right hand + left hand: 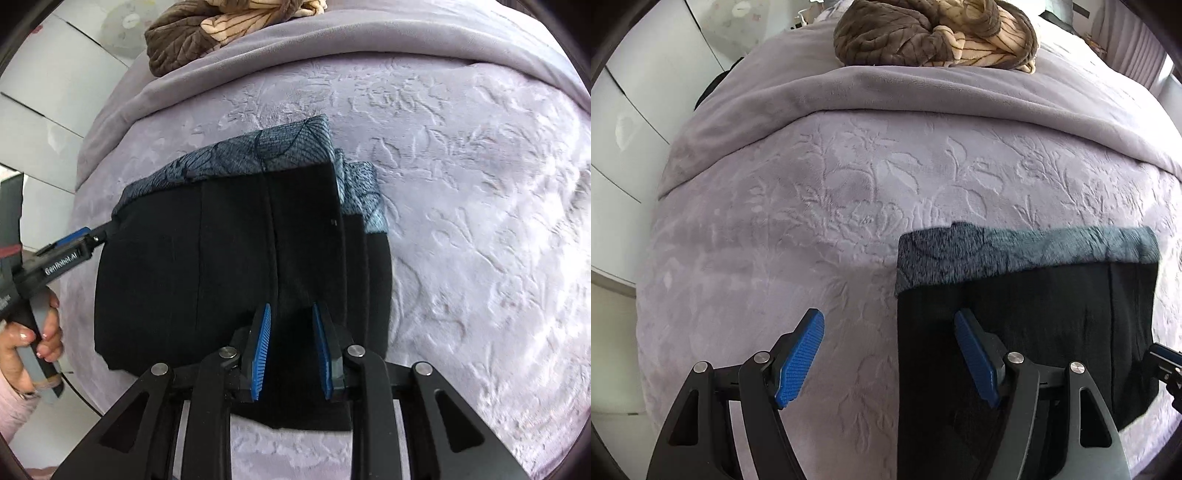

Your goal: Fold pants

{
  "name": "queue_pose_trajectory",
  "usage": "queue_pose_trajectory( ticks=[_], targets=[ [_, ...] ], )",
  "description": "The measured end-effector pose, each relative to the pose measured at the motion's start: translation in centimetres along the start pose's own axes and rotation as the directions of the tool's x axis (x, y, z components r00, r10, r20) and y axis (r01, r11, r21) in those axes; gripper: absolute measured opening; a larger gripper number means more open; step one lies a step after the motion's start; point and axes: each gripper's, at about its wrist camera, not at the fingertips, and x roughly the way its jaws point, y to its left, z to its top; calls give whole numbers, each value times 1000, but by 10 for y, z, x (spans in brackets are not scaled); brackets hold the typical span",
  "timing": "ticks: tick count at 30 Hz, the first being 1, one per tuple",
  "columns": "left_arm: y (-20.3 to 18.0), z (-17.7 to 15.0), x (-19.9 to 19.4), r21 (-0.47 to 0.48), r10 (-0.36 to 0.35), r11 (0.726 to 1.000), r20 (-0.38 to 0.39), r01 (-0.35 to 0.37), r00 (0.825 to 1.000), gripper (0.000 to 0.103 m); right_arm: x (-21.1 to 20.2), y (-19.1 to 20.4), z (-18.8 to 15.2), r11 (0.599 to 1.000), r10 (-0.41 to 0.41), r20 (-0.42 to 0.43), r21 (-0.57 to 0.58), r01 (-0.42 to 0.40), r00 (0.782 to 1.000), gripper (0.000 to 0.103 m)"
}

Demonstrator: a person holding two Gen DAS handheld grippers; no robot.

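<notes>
The black pants (pixel 221 266) lie folded into a compact stack on the lilac bed cover, with a grey-blue leaf-patterned lining band (pixel 258 155) turned out along the far edge. In the left wrist view the pants (pixel 1034 317) lie at the lower right. My left gripper (pixel 890 325) is open, its right finger over the pants' left edge and its left finger over the cover; it also shows in the right wrist view (pixel 92 236) at the stack's left edge. My right gripper (pixel 291 314) is partly open above the stack's near edge, holding nothing.
The bed has an embossed lilac cover (pixel 812 206) with a plain lilac blanket folded across the far part (pixel 923 92). A brown and cream bundle (pixel 934 33) lies at the far end. White cabinets (pixel 631 122) stand to the left.
</notes>
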Motion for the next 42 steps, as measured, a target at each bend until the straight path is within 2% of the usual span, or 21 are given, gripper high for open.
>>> queue_pose_trajectory(
  ticks=[4,8,10,13,16,21,25,27,31,32,34,38,40,42],
  targets=[
    [-1,-10,-10,26,-14,1000,-39,15,999,74,-21,8,-13,999,-47,12,-12,47,999,31],
    [-3,-22,-18,48,-27,998,-76,31,997,74,-30,14,-25,999,-51,20,8,51,998,33],
    [-6,-29,-21,57,-37,997,-89,42,995,74,-33,14,-34,999,-51,10,9,51,999,34],
    [-10,-39,-22,74,-34,996,-113,43,993,74,-22,15,-42,996,-91,-27,9,92,995,35],
    [-12,-47,-28,86,-45,995,-119,56,992,74,-21,10,-46,995,-70,-39,65,72,997,38],
    [-14,-55,-37,101,-55,993,-131,69,990,74,-27,11,-57,995,-70,-57,72,74,996,46],
    [-17,-60,-41,111,-64,991,-138,79,988,74,-32,11,-71,993,-61,-65,93,67,996,47],
    [-19,-62,-43,119,-66,989,-142,83,988,74,-34,12,-77,992,-47,-65,113,55,997,52],
    [-22,-65,-43,124,-61,989,-157,81,986,74,-39,13,-86,990,-26,-69,135,35,997,54],
    [-22,-66,-43,127,-58,989,-156,79,986,75,-40,14,-87,990,-23,-70,136,33,997,55],
    [-24,-68,-43,133,-56,988,-156,77,986,93,-41,15,-90,990,-21,-71,137,31,997,60],
    [-29,-70,-45,150,-55,986,-148,77,987,93,-41,13,-88,988,-10,-73,153,21,997,62],
    [-30,-71,-44,149,-55,986,-160,80,986,93,-42,11,-89,986,0,-74,165,12,997,67],
    [-31,-72,-42,148,-59,985,-174,85,983,93,-44,10,-89,986,4,-71,166,8,997,77]
  ],
)
